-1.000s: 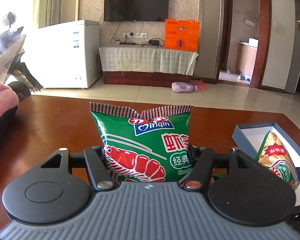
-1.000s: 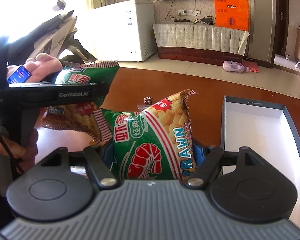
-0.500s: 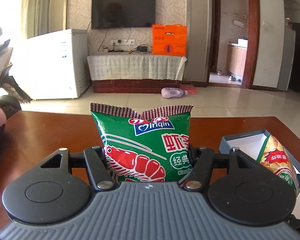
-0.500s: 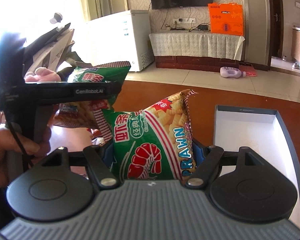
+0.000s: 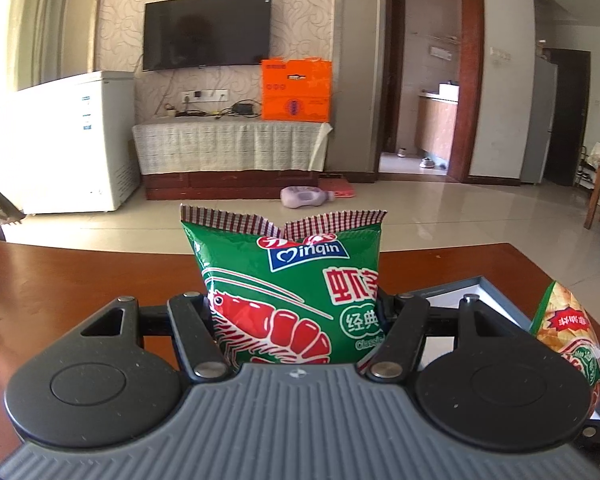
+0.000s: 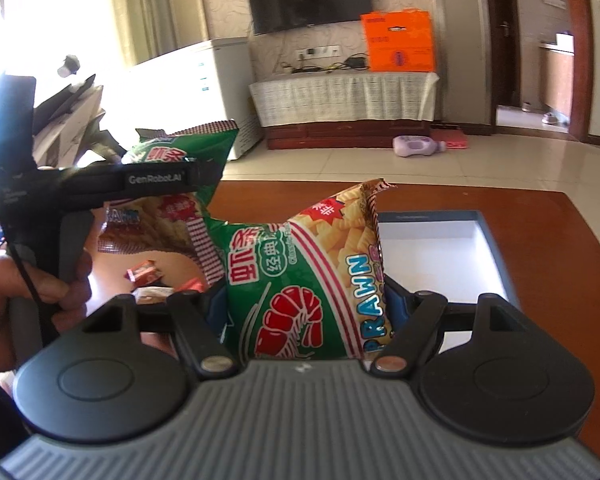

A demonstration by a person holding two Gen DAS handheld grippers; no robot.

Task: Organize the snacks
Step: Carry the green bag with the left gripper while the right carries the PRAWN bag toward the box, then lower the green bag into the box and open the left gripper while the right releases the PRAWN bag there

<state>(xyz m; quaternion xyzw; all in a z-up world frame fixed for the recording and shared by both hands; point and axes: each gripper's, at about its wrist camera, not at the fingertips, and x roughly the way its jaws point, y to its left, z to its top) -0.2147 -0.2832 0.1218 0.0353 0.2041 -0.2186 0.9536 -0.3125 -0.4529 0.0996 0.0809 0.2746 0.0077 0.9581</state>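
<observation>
Above the table, each gripper clamps a prawn-cracker bag: left gripper left of the box, right gripper nearer; fingertips hidden behind bags.

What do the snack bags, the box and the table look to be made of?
Snack bags: probably glossy plastic film, creased, printed, with crimped tops. Box: likely matte card, thin grey walls, white inside. Table: looks like polished reddish wood, reflecting light.

Glossy printed foil prawn-cracker bag is reflecting light; polished reddish wooden table is showing a smooth sheen; matt black plastic left gripper is bearing a ribbed grey shell; box is showing a matt white paper lining.
</observation>
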